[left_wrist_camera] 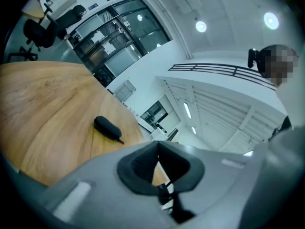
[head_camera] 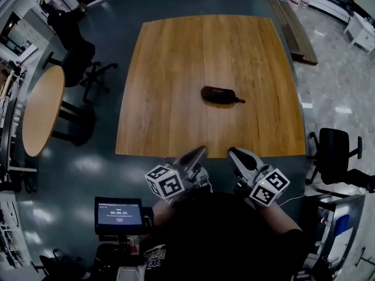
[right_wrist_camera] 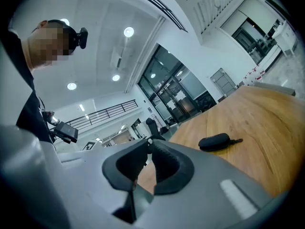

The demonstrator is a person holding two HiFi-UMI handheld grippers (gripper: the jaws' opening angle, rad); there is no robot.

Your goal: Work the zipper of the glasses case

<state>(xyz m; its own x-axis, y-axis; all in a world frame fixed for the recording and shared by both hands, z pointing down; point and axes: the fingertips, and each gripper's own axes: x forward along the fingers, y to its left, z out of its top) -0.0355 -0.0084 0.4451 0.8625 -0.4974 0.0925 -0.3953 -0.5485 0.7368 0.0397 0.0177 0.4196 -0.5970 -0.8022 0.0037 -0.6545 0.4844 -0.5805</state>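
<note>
Case (head_camera: 220, 95) lies on the desk (head_camera: 176, 57); left tongs (head_camera: 201, 151) pressed together, right tongs (head_camera: 233, 153) barely apart, both empty.

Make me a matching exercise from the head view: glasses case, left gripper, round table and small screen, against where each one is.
Things:
1. glasses case
2. left gripper
3. round table
4. small screen

Places:
A. far left, apart from the square table
B. near the square table's middle
C. at the square table's near edge
D. bottom left, lit up

Pairs: 1-B, 2-C, 3-A, 4-D
</note>
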